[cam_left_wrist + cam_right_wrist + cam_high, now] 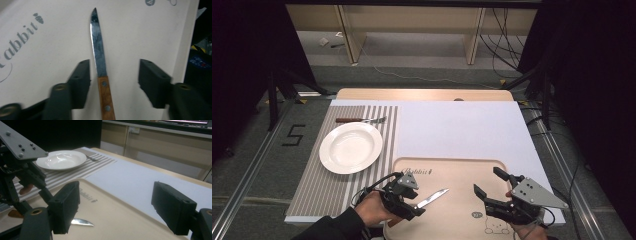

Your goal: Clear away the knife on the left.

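A knife with a wooden handle [106,97] and a steel blade [98,45] lies on a beige tray [462,170] printed with "Rabbit". Its tip points away to the right in the high view [432,198]. My left gripper [412,200] is open and straddles the knife where blade meets handle. In the left gripper view [113,75] there is a gap on each side between jaw and knife. My right gripper [487,181] is open over the tray's right part with nothing between its jaws [120,205]. The knife tip [81,221] shows past its left jaw.
A white plate [351,147] sits on a striped placemat [319,190] at the left, with a wooden-handled fork [362,120] behind it. A white mat [457,130] covers the table. Beyond the table's far edge are the floor, table legs and cables.
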`<state>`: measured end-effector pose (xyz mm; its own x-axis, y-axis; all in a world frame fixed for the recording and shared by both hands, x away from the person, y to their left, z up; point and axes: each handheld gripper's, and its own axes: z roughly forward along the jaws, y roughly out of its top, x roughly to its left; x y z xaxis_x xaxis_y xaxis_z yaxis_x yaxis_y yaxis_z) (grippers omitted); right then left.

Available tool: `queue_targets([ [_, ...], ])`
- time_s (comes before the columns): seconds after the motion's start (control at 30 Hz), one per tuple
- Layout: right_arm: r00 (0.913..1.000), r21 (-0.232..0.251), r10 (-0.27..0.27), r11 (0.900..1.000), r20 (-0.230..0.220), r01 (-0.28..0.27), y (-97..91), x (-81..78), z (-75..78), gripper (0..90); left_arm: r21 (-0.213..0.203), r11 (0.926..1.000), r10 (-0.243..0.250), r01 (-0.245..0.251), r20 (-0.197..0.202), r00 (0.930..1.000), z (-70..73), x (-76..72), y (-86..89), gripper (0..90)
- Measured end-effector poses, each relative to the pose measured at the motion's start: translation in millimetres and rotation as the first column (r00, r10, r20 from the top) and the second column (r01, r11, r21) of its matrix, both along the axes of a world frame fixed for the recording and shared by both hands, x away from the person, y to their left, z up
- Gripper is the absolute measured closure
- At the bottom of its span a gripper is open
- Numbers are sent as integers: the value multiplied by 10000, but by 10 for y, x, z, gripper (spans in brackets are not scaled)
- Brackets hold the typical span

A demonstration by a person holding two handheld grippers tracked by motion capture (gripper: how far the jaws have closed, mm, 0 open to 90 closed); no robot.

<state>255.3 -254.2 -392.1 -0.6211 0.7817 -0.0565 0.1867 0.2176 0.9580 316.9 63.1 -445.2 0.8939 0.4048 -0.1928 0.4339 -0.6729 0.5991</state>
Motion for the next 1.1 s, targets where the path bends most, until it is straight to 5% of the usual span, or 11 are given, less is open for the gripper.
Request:
queue_targets([
  [0.13,10000,-2,-13,10000,-6,13,4,-2,0,240,-25,9999,-121,120,-109,9999,-14,3,-36,637],
  [0.5,10000,-11,12,10000,4,-12,2,-4,1,239,828,9936,-767,771,-81,9970,-121,-15,-190,858],
  [1.1,10000,-46,28,10000,-30,-28,1,-9,5,239,1439,9872,-639,682,-342,9974,-209,114,-190,897],
])
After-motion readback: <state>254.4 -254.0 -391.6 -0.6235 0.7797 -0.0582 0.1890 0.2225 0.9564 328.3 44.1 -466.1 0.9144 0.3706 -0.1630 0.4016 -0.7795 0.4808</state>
